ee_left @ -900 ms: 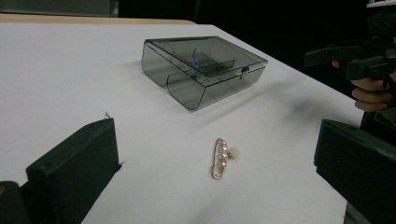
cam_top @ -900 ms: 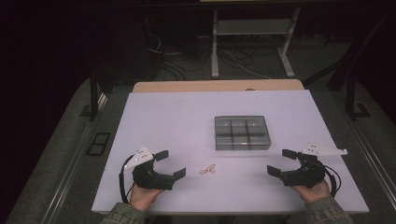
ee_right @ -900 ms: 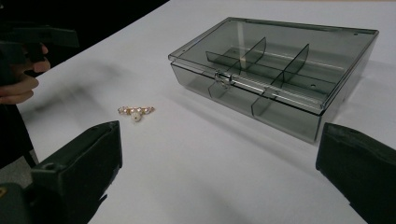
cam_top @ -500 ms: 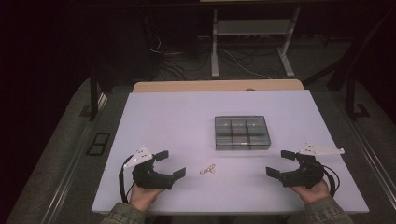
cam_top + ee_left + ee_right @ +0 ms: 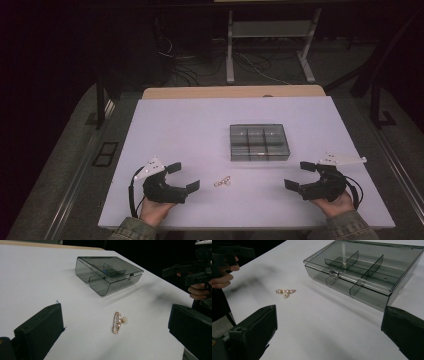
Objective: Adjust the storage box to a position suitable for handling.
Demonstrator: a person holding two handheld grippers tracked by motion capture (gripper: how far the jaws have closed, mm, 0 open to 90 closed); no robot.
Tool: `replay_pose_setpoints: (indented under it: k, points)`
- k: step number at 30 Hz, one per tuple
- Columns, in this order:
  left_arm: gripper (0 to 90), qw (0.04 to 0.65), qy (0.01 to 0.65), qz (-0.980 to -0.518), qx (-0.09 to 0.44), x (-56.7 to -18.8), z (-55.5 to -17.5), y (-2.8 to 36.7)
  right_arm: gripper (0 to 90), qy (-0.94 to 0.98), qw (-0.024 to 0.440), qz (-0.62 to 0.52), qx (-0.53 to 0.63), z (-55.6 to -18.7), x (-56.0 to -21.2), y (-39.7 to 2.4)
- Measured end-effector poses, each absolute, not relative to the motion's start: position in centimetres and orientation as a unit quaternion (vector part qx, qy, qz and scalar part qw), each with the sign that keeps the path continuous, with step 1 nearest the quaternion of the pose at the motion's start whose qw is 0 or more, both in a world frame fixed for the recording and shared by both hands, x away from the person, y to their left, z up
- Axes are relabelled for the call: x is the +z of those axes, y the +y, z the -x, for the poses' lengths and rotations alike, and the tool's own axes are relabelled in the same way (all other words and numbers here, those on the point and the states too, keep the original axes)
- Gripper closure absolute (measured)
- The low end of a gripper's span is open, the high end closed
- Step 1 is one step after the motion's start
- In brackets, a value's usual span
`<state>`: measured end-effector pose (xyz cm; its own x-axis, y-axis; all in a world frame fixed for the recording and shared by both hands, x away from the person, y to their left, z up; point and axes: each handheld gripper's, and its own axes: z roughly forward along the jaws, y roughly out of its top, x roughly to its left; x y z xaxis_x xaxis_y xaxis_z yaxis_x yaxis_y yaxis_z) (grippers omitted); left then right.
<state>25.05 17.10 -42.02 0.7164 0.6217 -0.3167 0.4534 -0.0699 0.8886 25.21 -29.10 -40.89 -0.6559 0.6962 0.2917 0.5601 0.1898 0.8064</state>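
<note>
A small gold pin with pearls (image 5: pixel 222 182) (image 5: pixel 117 322) (image 5: pixel 285 292) lies on the white table between my two grippers. Behind it stands a smoky clear compartment box (image 5: pixel 259 142) (image 5: pixel 108 273) (image 5: pixel 364 270) with its lid closed and latched. My left gripper (image 5: pixel 183 176) rests near the front left of the table, jaws wide open and empty, pointing toward the pin. At the front right my right gripper (image 5: pixel 300 175) stands open too, nothing between its jaws. The right gripper (image 5: pixel 186 272) also appears far off in the left gripper view.
The white table top (image 5: pixel 190 130) spreads wide around the box. A wooden strip (image 5: pixel 232 92) borders its far edge. Beyond it are metal stand legs (image 5: pixel 230 60) and cables on a dark floor. Both hands sit close to the table's front edge.
</note>
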Motion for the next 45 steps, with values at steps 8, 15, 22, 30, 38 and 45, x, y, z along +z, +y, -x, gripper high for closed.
replay_pose_setpoints:
  k: [8, 15, 22, 30, 38, 45]
  points:
    - [0.0, 0.569, 0.365, -0.734, 0.069, -42.1, -25.2, 16.8, 0.3, 0.779, 0.065, -0.401, 0.477, -25.6, -40.0, -28.8]
    - [0.0, 0.562, 0.359, -0.742, 0.065, -42.3, -25.4, 16.4, 0.3, 0.787, 0.066, -0.394, 0.470, -26.0, -39.4, -28.8]
    - [0.0, 0.557, 0.357, -0.748, 0.057, -42.5, -25.6, 16.1, 0.3, 0.791, 0.065, -0.390, 0.467, -26.6, -38.6, -28.9]
    - [0.0, 0.555, 0.356, -0.749, 0.055, -42.6, -25.5, 15.9, 0.3, 0.799, 0.063, -0.382, 0.460, -27.5, -37.6, -28.6]
    - [0.0, 0.556, 0.356, -0.749, 0.054, -42.6, -25.5, 15.9, 0.3, 0.807, 0.058, -0.374, 0.453, -28.7, -36.4, -28.4]
    - [0.0, 0.558, 0.357, -0.747, 0.054, -42.6, -25.5, 16.0, 0.3, 0.809, 0.053, -0.377, 0.448, -29.6, -35.9, -28.6]
